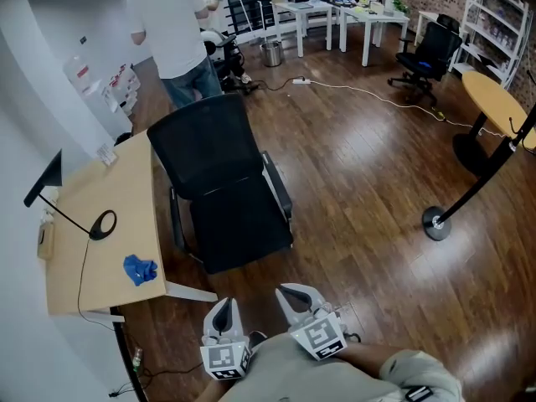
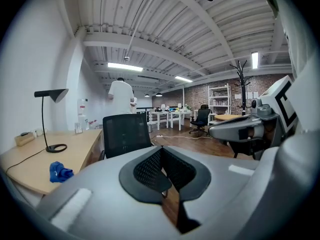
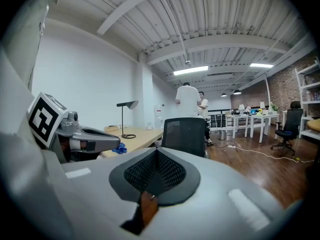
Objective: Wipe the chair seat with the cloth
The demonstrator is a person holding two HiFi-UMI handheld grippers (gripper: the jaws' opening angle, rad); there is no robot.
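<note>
A black office chair (image 1: 226, 187) stands beside a light wooden desk (image 1: 100, 199), its seat (image 1: 239, 224) bare. The blue cloth (image 1: 140, 269) lies crumpled on the desk's near end, left of the chair. Both grippers hover low in front of the chair, close to the person's body. My left gripper (image 1: 223, 315) is shut with nothing in it, and my right gripper (image 1: 297, 298) is also shut and empty. The left gripper view shows the cloth (image 2: 60, 171) at the left and the chair (image 2: 125, 134) ahead. In the right gripper view the chair (image 3: 185, 134) is straight ahead and the cloth (image 3: 119, 149) to its left.
A black desk lamp (image 1: 102, 224) stands on the desk near the cloth. A person in a white shirt (image 1: 172, 32) stands behind the chair. A coat stand base (image 1: 435, 223) and a round table (image 1: 494, 99) are to the right. White tables (image 1: 352, 15) and another chair (image 1: 427, 57) stand at the back.
</note>
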